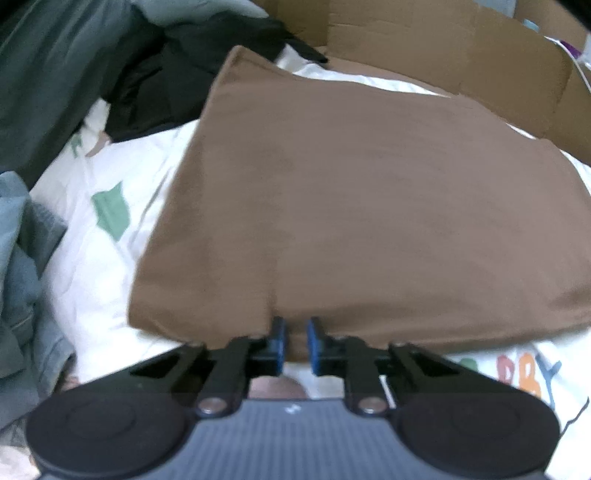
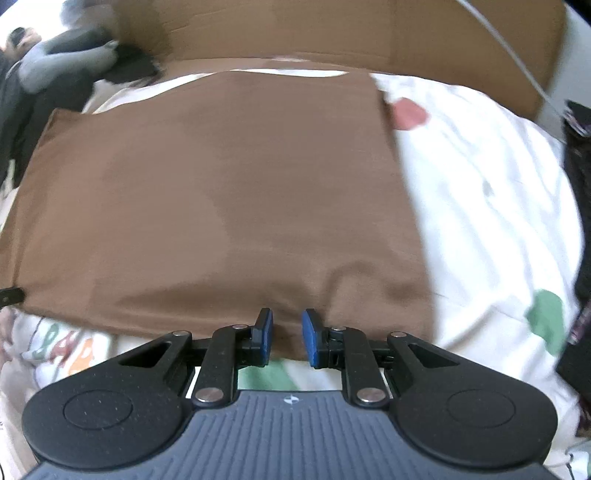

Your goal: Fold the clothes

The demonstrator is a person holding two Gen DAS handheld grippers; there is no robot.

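Brown folded garment (image 1: 362, 206) lies flat in a neat rectangle on a white bedsheet (image 1: 92, 236) printed with green shapes and coloured letters. One left gripper (image 1: 295, 341) and one right gripper (image 2: 287, 338) sit at its near edge, each with blue pads slightly apart and brown cloth showing in the gap; whether they pinch it is unclear. To the left lie one black garment (image 1: 159, 81) and a heap of grey-blue clothes (image 1: 22, 266). Brown cardboard (image 2: 332, 29) stands behind the sheet.

White printed bedsheet (image 2: 480, 192) fills the frame; flattened cardboard (image 1: 461, 48) lines the top edge, daylight glaring upper left.
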